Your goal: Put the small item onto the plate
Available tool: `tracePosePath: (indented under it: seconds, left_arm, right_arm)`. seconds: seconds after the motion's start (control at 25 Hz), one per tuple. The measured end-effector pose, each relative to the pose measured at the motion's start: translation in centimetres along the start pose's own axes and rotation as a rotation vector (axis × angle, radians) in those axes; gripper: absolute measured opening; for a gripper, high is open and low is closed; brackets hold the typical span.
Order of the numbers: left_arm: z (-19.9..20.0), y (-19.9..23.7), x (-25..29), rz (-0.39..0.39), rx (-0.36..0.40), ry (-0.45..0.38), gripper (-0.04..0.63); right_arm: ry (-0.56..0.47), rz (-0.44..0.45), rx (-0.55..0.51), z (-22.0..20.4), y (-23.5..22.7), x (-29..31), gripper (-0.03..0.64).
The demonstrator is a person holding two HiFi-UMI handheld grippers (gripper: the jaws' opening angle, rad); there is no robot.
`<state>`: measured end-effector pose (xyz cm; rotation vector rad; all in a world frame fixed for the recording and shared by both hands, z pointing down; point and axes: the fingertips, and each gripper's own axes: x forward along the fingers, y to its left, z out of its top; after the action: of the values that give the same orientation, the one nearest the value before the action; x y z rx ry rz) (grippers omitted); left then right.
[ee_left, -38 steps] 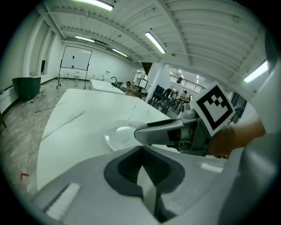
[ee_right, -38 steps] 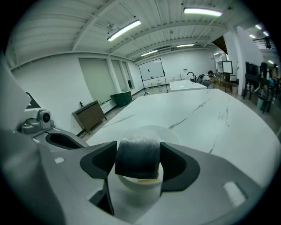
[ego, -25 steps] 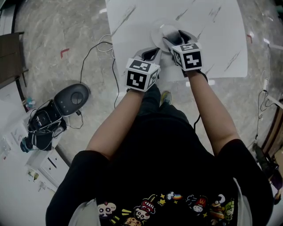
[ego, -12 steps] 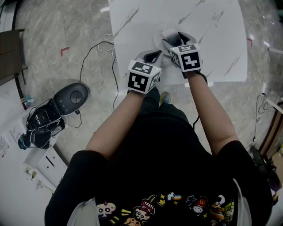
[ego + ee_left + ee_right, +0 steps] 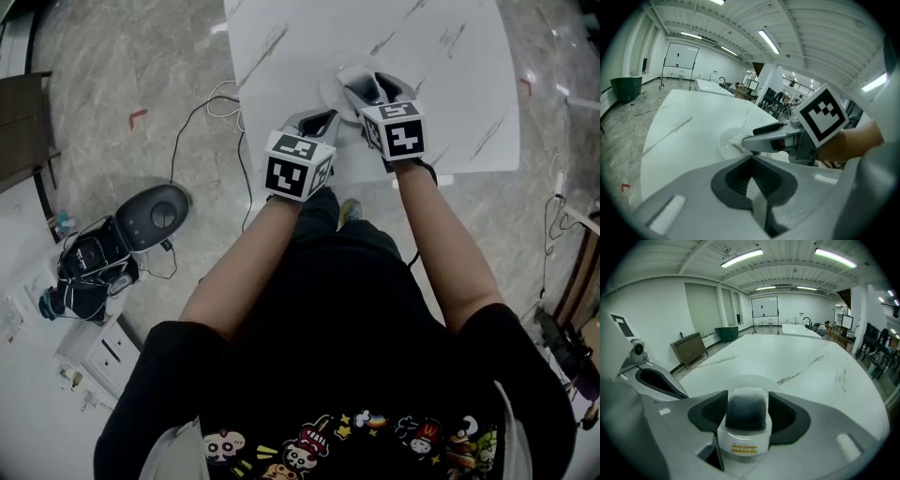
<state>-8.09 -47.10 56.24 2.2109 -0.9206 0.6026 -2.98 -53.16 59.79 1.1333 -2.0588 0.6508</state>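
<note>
Nearest the person: left hand-held gripper (image 5: 319,119), jaws together, nothing between them. It hangs at the near edge of the counter (image 5: 450,56), just beside the plate (image 5: 330,82) and not touching it as far as I can see.

Next out: right hand-held gripper (image 5: 746,403), jaws closed on the small item (image 5: 745,427), a little white jar with a dark frosted cap and a yellow label. The jar sits between the pads, directly over the plate.

Whether the jar's base touches the plate: cannot tell from any view.

Progress, my reading: pick-up and carry done. Left to do: set the jar down if it is not down, open the jaws, back off.

Clearance: plate lies close to the counter's near edge, so pulling back towards the person leaves little counter under the gripper. The left gripper crowds the plate's near-left side. Beyond the plate the counter is bare right to its far edge, with plenty of room there and upwards.
</note>
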Motion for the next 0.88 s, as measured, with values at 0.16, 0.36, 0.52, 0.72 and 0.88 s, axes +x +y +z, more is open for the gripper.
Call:
tracePosePath:
  seconds: [0.16,0.36,0.52,0.72,0.88]
  left_arm:
    - [0.3,-0.1,-0.3,-0.002,0.017,0.004,0.0]
    - [0.8,-0.2,-0.5,0.0,0.044,0.004,0.0]
    - [1.7,-0.1,-1.1,0.013,0.058,-0.009,0.0]
    - [3.5,0.1,-2.4,0.037,0.067,-0.05,0.0]
    - [4.2,0.4,-2.9,0.053,0.069,-0.065,0.0]
  right_arm:
    - [-0.049,-0.047,0.016,0.4,-0.9,-2.1,0.154]
    - [-0.085,-0.062,0.062,0.0,-2.1,-4.2,0.02]
    - [-0.125,-0.062,0.091,-0.1,-2.9,-6.4,0.02]
    - [-0.164,-0.073,0.111,-0.5,-3.0,-9.1,0.02]
    - [-0.193,-0.061,0.128,-0.4,-2.9,-10.3,0.021]
